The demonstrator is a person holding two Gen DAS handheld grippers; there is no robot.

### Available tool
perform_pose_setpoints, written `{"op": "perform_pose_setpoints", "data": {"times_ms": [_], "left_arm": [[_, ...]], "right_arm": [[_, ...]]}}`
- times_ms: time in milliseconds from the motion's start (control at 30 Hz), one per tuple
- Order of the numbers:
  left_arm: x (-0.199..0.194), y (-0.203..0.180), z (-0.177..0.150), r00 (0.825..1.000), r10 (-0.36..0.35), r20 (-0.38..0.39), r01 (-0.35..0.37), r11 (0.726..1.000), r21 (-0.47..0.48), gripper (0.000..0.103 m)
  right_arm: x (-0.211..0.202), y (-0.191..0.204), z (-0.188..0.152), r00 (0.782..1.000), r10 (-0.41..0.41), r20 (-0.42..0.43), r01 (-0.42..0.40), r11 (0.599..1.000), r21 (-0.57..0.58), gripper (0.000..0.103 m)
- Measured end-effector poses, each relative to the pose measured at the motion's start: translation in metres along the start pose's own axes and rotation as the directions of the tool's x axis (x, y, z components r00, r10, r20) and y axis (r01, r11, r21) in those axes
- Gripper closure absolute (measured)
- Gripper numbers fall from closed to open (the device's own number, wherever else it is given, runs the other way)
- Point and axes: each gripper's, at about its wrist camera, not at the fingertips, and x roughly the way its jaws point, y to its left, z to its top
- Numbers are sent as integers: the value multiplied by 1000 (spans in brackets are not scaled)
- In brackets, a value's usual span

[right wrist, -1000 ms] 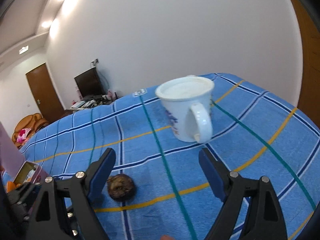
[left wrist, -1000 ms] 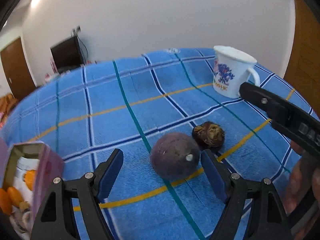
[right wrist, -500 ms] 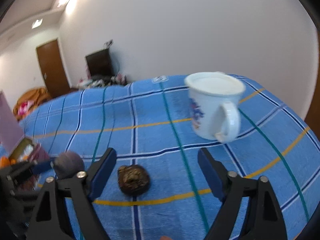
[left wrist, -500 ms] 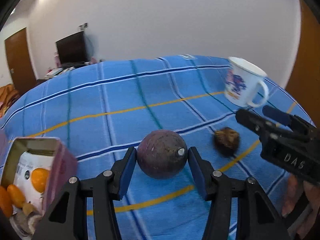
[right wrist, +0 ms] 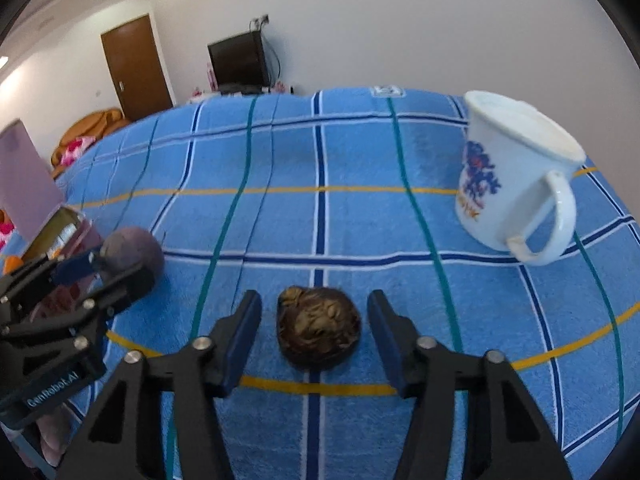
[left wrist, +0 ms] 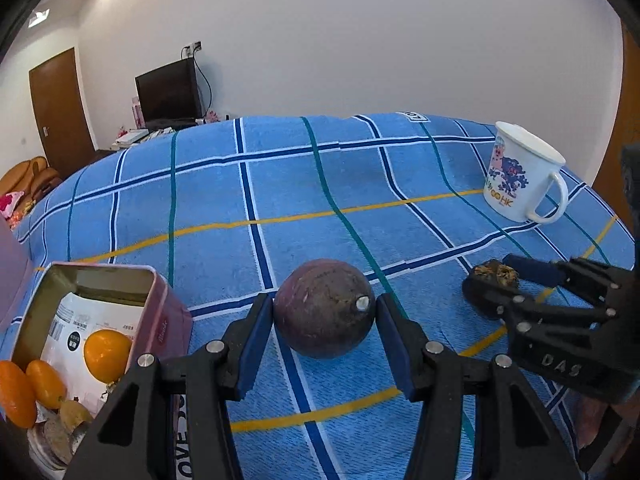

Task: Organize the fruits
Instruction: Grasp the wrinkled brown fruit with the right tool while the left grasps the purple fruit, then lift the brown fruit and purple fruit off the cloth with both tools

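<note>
A round purple fruit (left wrist: 320, 324) lies on the blue checked cloth (left wrist: 280, 184), and my left gripper (left wrist: 324, 307) is shut on it, both blue pads pressed to its sides. To its right lies a wrinkled brown fruit (right wrist: 318, 326). My right gripper (right wrist: 314, 300) straddles that fruit with its jaws closing, a narrow gap still showing on each side. The right wrist view also shows the purple fruit (right wrist: 134, 246) at the left in the left gripper (right wrist: 94, 262). From the left wrist, the right gripper (left wrist: 496, 282) sits around the brown fruit (left wrist: 496, 272).
An open pink tin (left wrist: 164, 312) at the left holds orange fruits (left wrist: 106, 354) and a printed packet. A white mug (right wrist: 508, 184) with a blue print stands at the right back. A TV and a door are behind the table.
My left gripper has closed onto the purple fruit. My right gripper has swung left and down over the brown fruit, and its jaws have narrowed around it.
</note>
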Motion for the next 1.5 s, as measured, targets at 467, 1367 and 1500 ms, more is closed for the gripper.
{"op": "perform_pose_setpoints", "data": {"times_ms": [467,1367,1500], "left_arm": [[0,1,1,1000,-4,10,4,1000,-8,48],[-32,-4,-6,986,35,163,-36,999,5,48],[-37,-8,-9,982,46,185,-50,999,21,48]], "right_arm": [[-13,0,-3,998,19,53,-19,1000,-10,56],[-57,8,-10,957,27,289,-18,999,-34,56],[-62,9,-12,948,21,319,-10,999,-36,56]]}}
